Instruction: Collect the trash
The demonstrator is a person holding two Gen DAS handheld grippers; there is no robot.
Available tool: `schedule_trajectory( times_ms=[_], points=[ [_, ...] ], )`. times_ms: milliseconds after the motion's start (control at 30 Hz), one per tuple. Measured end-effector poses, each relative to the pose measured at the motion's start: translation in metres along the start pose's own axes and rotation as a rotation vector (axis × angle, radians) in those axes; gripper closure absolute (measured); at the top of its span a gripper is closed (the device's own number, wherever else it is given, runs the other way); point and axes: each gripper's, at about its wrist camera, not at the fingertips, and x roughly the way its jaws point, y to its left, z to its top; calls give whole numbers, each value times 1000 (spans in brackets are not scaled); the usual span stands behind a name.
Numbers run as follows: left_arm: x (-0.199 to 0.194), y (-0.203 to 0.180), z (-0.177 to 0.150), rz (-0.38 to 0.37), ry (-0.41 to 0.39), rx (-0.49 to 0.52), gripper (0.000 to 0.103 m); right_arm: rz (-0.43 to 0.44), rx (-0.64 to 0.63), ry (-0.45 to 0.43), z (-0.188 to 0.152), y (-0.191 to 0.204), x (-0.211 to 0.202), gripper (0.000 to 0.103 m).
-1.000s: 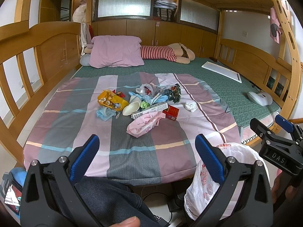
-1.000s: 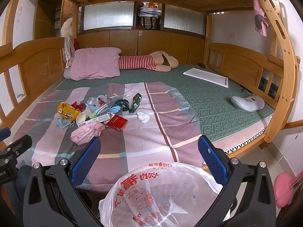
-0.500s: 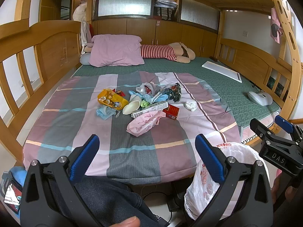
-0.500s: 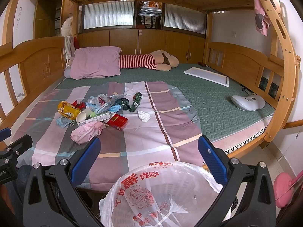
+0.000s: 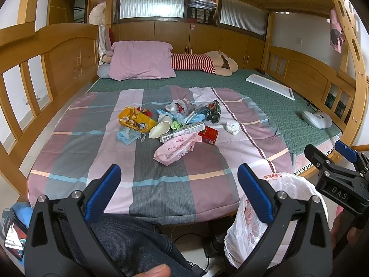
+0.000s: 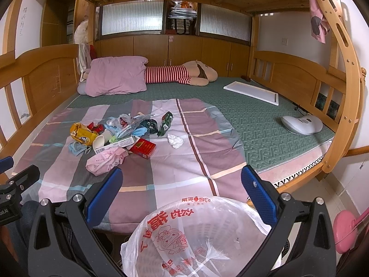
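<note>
Pink lamp (image 6: 346,233) only rightward

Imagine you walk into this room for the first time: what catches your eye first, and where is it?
A heap of trash sits mid-bed on the striped sheet, with a crumpled white tissue lying apart to its right. A bag-lined bin stands at the bed's foot, and a striped plush toy lies by the purple pillow.

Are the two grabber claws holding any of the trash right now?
No. The left gripper and the right gripper are both open with nothing between their fingers. The trash pile lies untouched on the bed, and the lined bin waits below.
</note>
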Motion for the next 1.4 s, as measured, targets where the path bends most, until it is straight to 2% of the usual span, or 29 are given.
schedule_trajectory(
  times_ms=[1400],
  points=[
    [5,-3,0,-14,45,-7,3,1,9,23,-6,-1,6,2]
  ],
)
